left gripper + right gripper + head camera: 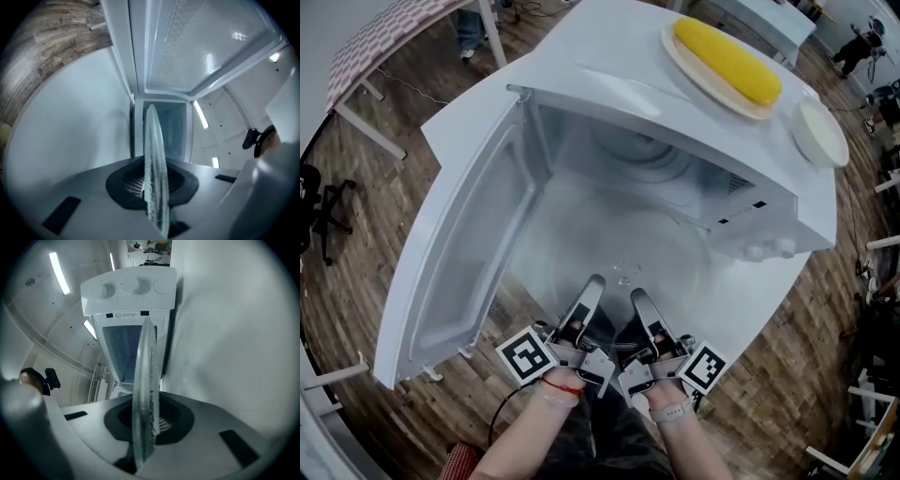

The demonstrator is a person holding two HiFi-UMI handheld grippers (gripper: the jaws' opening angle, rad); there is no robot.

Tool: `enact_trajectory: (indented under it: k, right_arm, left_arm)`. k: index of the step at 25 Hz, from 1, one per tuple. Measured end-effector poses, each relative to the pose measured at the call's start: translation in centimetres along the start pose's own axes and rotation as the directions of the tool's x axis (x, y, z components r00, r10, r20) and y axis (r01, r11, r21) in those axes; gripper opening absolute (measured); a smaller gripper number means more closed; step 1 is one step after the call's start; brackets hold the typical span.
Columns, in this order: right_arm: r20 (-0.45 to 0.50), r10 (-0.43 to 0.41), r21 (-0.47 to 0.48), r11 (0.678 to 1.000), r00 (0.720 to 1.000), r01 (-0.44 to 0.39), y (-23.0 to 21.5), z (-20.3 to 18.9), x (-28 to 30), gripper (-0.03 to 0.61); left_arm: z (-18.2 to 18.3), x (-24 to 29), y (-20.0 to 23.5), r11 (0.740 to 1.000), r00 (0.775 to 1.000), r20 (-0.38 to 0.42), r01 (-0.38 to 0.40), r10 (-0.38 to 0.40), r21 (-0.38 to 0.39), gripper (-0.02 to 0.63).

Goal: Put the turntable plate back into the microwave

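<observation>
Turntable plate [152,154] gripped by fingers of my left gripper [594,281] and right gripper [636,296], at microwave [600,66] mouth; next, ease toward 12 o'clock, lower flat.

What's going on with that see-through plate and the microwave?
A person is holding the glass turntable plate with two tools. The left tool and the right tool are each shut on the plate's near edge. The plate is level at the mouth of the white microwave, whose door is swung wide open. It does not look set down inside yet. A corn cob lies on a dish on top.
</observation>
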State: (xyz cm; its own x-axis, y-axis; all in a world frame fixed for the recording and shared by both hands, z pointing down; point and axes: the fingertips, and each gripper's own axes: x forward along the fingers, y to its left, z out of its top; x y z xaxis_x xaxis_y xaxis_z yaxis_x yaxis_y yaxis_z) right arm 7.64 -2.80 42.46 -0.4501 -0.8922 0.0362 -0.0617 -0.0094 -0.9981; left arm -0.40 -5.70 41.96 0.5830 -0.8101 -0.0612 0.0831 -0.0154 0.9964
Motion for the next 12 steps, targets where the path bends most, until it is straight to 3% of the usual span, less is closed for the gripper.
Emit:
enact_trajectory:
  k: [12]
  right_arm:
    - [0.002, -0.012, 0.005, 1.000, 1.000, 0.012, -0.5, 1.3, 2.5, 0.041]
  left_arm:
    - [1.6, 2.2, 0.5, 1.000, 1.000, 0.017, 0.005, -0.004, -0.018, 0.049]
